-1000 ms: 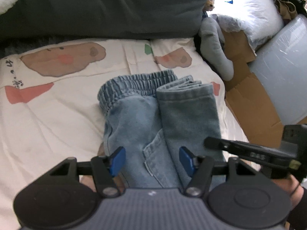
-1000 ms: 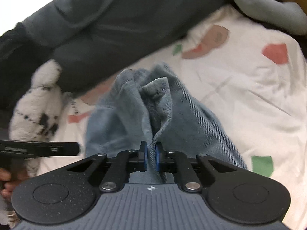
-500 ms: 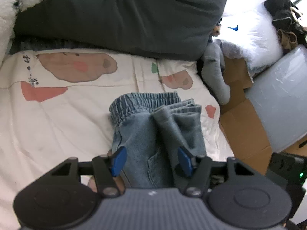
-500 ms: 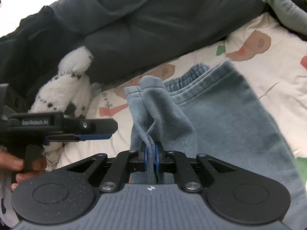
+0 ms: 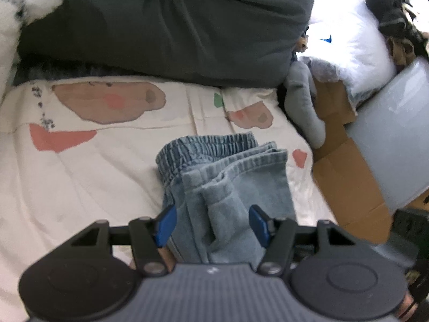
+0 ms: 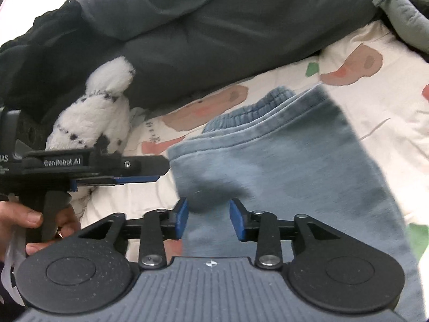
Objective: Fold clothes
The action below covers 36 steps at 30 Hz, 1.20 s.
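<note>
Both jaws parted, folded jeans near bedsheet edge

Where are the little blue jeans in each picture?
Left wrist view: the jeans lie folded at centre bottom on the patterned sheet, between the open left gripper fingers.
Right wrist view: the jeans fill the centre and right, past the open right gripper.
Shared landmark: the dark grey duvet lies behind the jeans in both.
</note>
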### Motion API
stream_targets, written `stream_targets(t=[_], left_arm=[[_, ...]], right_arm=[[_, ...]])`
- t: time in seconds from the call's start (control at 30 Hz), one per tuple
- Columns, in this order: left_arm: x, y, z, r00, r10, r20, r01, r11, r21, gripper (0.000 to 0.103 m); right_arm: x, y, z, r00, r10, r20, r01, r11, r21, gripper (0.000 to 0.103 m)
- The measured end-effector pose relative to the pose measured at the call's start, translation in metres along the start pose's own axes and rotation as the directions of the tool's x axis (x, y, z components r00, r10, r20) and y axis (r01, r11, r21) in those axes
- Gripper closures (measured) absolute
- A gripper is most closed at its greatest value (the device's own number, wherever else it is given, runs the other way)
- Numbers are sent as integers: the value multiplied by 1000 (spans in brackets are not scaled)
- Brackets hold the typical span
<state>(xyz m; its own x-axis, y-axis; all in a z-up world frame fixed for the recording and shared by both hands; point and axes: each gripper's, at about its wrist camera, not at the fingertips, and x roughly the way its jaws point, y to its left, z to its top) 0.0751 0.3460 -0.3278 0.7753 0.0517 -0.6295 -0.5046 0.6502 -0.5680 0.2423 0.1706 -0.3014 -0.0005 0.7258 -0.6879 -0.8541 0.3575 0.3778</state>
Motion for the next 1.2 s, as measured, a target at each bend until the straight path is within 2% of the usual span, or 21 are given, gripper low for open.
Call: stream_targets(t=[0.13, 0.27, 0.33, 0.4, 0.47, 0.6, 0.67, 0.73, 0.8, 0.87, 1.07, 1.2], left_arm=[[5, -10, 0, 1000, 2, 13, -3, 999, 50, 44], [9, -15, 0, 1000, 11, 25, -13, 996, 94, 71], [10, -14, 1, 1000, 16, 23, -18, 995, 93, 76], [11, -13, 2, 1000, 22, 20, -23, 995, 92, 83], [12, -13, 3, 999, 27, 18, -29, 995, 92, 84], [14, -11, 7, 999, 37, 16, -39, 996, 84, 93], [13, -11, 9, 999, 43, 18, -44, 996, 75, 95], [12, -12, 10, 999, 48, 20, -49, 996, 75, 95], [11, -12, 11, 998, 58, 18, -59, 996, 70, 96], [10, -13, 12, 998, 61, 18, -62, 996, 62, 96], [7, -19, 18, 997, 60, 50, -64, 994, 83, 96], [17, -14, 18, 993, 113, 24, -115, 989, 92, 93]], right_arm=[[-8, -20, 8, 996, -82, 20, 82, 996, -34, 59], [-12, -43, 19, 985, -162, 55, 165, 985, -49, 59], [-12, -53, 27, 974, -209, 91, 214, 975, -52, 59], [-6, -61, 39, 970, -223, 98, 231, 970, -73, 59], [0, -68, 51, 967, -234, 101, 243, 965, -95, 59], [19, -69, 68, 969, -235, 74, 244, 955, -170, 67], [29, -69, 74, 963, -259, 70, 268, 941, -208, 67], [36, -69, 77, 963, -262, 57, 268, 933, -239, 75], [39, -68, 78, 963, -264, 47, 267, 920, -286, 95], [36, -68, 80, 967, -251, 47, 252, 913, -321, 101], [19, -70, 89, 965, -244, 92, 261, 907, -331, 103], [23, -73, 88, 969, -238, 74, 249, 915, -317, 103]])
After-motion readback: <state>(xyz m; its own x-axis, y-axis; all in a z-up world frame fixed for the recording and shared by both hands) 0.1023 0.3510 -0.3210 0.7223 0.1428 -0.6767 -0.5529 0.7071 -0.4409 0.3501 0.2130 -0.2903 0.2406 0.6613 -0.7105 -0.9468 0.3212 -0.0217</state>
